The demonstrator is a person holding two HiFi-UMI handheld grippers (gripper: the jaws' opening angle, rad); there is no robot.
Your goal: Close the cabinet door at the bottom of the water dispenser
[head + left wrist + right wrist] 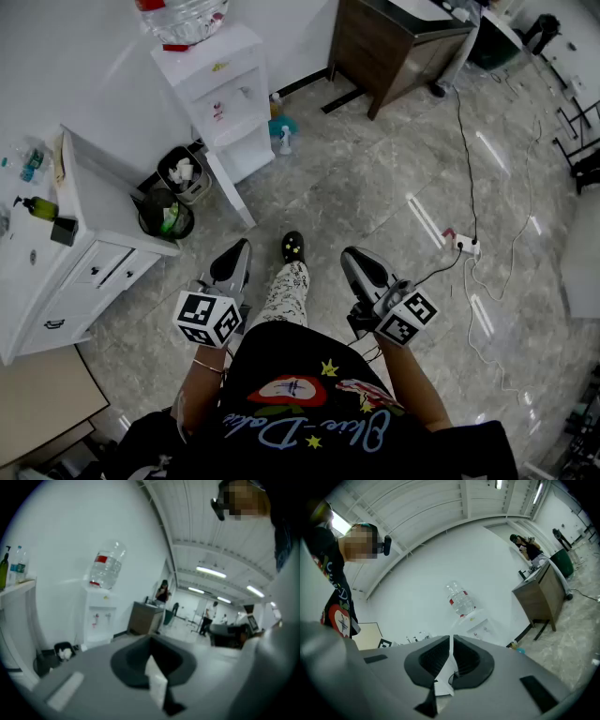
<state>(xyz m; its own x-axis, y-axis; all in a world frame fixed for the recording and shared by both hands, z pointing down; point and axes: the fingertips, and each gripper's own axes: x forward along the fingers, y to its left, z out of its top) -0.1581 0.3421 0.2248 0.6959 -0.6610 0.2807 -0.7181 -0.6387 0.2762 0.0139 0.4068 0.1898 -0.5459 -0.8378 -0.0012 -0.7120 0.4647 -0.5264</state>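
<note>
Cabinet door (232, 192) open — well ahead of left gripper (241, 249), right gripper (352, 254)

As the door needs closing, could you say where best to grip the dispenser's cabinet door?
Probably the free edge of the cabinet door, farthest from its hinge at the water dispenser, approached from the side facing the bins: it stands swung out, thin, edge-on.

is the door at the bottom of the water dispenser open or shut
Open: in the head view the cabinet door stands swung out from the water dispenser at its base.
</note>
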